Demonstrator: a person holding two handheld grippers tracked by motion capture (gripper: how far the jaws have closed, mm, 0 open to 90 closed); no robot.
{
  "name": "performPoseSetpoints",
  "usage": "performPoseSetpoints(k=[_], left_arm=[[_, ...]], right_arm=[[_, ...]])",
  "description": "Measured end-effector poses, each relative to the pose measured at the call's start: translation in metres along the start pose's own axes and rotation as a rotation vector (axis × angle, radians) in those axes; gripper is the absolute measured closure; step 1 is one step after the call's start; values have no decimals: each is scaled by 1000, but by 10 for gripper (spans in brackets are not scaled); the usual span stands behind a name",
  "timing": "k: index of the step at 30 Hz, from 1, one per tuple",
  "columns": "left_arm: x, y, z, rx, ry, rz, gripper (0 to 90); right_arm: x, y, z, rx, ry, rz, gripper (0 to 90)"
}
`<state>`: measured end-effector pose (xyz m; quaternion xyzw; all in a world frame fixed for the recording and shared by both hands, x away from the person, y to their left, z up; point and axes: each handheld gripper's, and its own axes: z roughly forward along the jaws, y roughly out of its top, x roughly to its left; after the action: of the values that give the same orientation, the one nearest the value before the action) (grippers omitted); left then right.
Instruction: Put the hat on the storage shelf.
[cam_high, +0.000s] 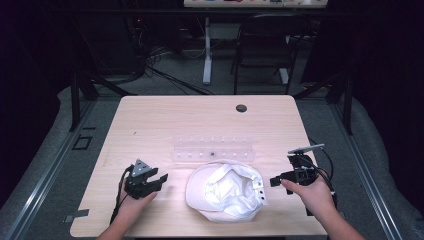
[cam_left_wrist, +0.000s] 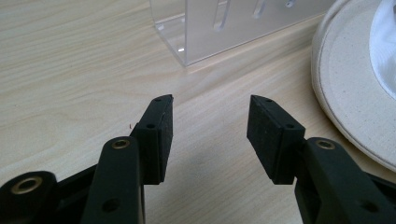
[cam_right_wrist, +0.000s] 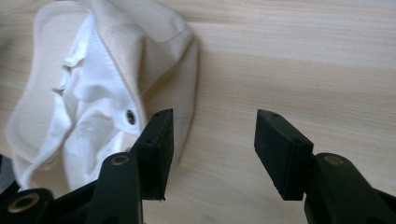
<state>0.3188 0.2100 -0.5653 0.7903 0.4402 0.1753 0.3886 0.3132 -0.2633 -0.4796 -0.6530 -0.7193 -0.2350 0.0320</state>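
A cream cloth hat (cam_high: 225, 191) lies upside down on the wooden table (cam_high: 150, 125), its white lining facing up. Just left of it, my left gripper (cam_high: 161, 181) rests low over the table with its jaws open and nothing between them; the left gripper view has the hat's brim (cam_left_wrist: 348, 98) at the right edge. My right gripper (cam_high: 275, 181) hovers by the hat's right side, open and empty. In the right gripper view the hat (cam_right_wrist: 93, 88) lies at the left, partly behind the left jaw, with a small metal eyelet (cam_right_wrist: 130, 116) showing.
A clear acrylic rack (cam_high: 212, 148) stands just behind the hat; its corner (cam_left_wrist: 205, 32) shows ahead of the left jaws. A round cable hole (cam_high: 241, 108) sits near the table's far edge. A chair and a desk leg stand beyond the table.
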Motion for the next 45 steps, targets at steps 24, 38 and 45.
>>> performPoseSetpoints(k=[24,38,45], left_arm=[[-8,1,-1,-7,15,69,508],[-4,1,-2,-14,13,40,507],[-3,1,-2,-14,15,40,505]], right_arm=[[22,5,11,134,133,57,470],[26,-1,37,206,191,102,471],[28,-3,42,219,220,118,491]])
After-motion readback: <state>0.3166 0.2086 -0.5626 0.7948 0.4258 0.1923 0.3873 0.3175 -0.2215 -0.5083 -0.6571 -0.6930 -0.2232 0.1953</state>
